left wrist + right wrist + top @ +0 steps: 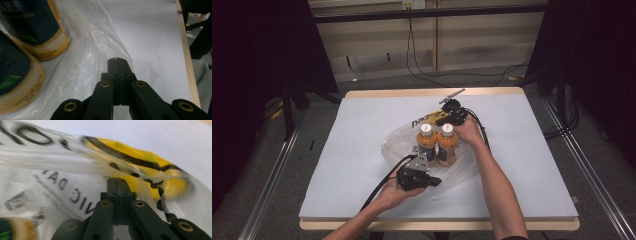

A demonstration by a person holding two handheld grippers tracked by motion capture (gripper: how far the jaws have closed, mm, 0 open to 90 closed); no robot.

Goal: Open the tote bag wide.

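We have two orange juice bottles (pixel 438 144) upright mid-table (pixel 362 140) on a clear plastic bag (pixel 394 145). Left hand-held gripper (pixel 116 60) sits near side, jaws together, apparently pinching bag film. Right hand-held gripper (pixel 116 179) sits far side, jaws together at the printed edge. Risk: pulling the film tips both bottles.

Lower centre of the high view, the left hand (pixel 393 192) grips the left gripper (pixel 422 159), its jaws pressed together. Just above centre, the right forearm reaches up-frame, the right hand (pixel 470 132) holding the right gripper (pixel 445 119), jaws likewise closed tight
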